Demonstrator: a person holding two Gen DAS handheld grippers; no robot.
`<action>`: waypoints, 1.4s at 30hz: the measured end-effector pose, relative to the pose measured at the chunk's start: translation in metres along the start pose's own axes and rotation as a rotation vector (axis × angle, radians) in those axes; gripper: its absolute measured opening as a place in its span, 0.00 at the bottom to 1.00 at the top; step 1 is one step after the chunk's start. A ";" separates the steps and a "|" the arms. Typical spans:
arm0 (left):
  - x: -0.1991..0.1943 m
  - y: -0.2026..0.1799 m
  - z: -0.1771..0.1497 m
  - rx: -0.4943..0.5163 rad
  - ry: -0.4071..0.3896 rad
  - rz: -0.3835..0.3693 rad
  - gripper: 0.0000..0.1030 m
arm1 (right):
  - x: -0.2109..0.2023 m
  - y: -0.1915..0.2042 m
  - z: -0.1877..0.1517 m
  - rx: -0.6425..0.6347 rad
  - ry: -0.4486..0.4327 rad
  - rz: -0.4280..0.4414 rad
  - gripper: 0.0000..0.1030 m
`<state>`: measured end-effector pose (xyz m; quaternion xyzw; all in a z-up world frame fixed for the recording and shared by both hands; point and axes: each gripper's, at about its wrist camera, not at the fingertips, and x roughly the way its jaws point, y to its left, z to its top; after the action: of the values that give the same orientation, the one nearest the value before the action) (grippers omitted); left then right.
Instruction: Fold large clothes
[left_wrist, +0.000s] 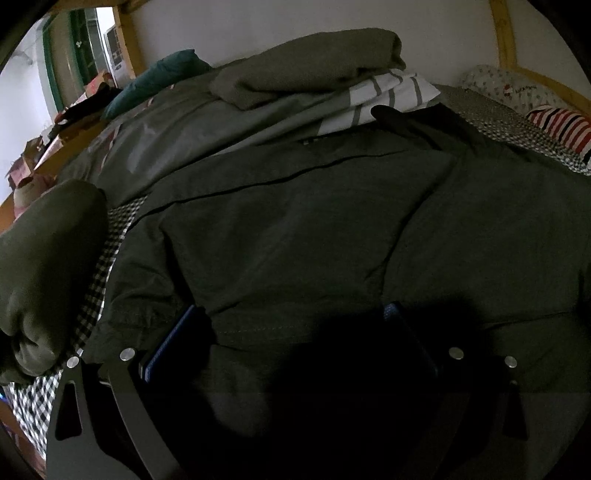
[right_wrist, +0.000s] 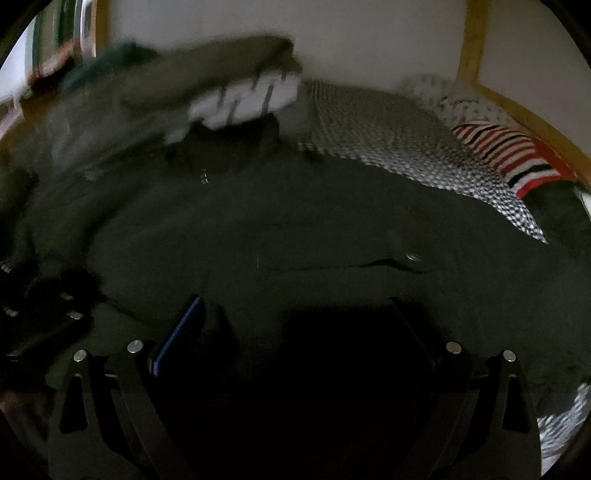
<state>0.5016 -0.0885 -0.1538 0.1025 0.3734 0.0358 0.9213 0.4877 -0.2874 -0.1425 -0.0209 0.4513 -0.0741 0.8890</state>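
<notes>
On the bed with its checked sheet (left_wrist: 110, 236), I see a folded olive garment (left_wrist: 306, 70) on striped cloth (left_wrist: 388, 96) at 12 o'clock, a teal pillow (left_wrist: 155, 81) at 11 and a red-striped item (right_wrist: 509, 155) at 2. The dark green jacket (left_wrist: 295, 229) lies spread across the middle. My left tool (left_wrist: 291, 314) stands wide, fingers low over its hem. My right tool (right_wrist: 295, 306) also stands wide above the jacket; contact I cannot tell.

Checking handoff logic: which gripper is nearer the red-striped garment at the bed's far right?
Right, judging by view. From the right gripper the red-striped garment looms larger; from the left gripper it sits small at the edge.
</notes>
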 end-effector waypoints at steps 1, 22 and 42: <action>0.000 0.000 0.000 0.000 -0.001 0.001 0.95 | 0.009 0.003 -0.005 -0.015 0.000 -0.003 0.94; -0.041 -0.022 0.013 0.060 -0.012 -0.029 0.95 | -0.019 -0.026 -0.009 0.008 -0.036 0.158 0.96; -0.152 -0.347 0.019 0.290 -0.051 -0.457 0.95 | -0.089 -0.345 -0.096 0.370 -0.080 -0.016 0.96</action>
<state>0.4018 -0.4525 -0.1117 0.1472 0.3646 -0.2294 0.8904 0.3194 -0.6117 -0.0923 0.1366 0.3942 -0.1623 0.8942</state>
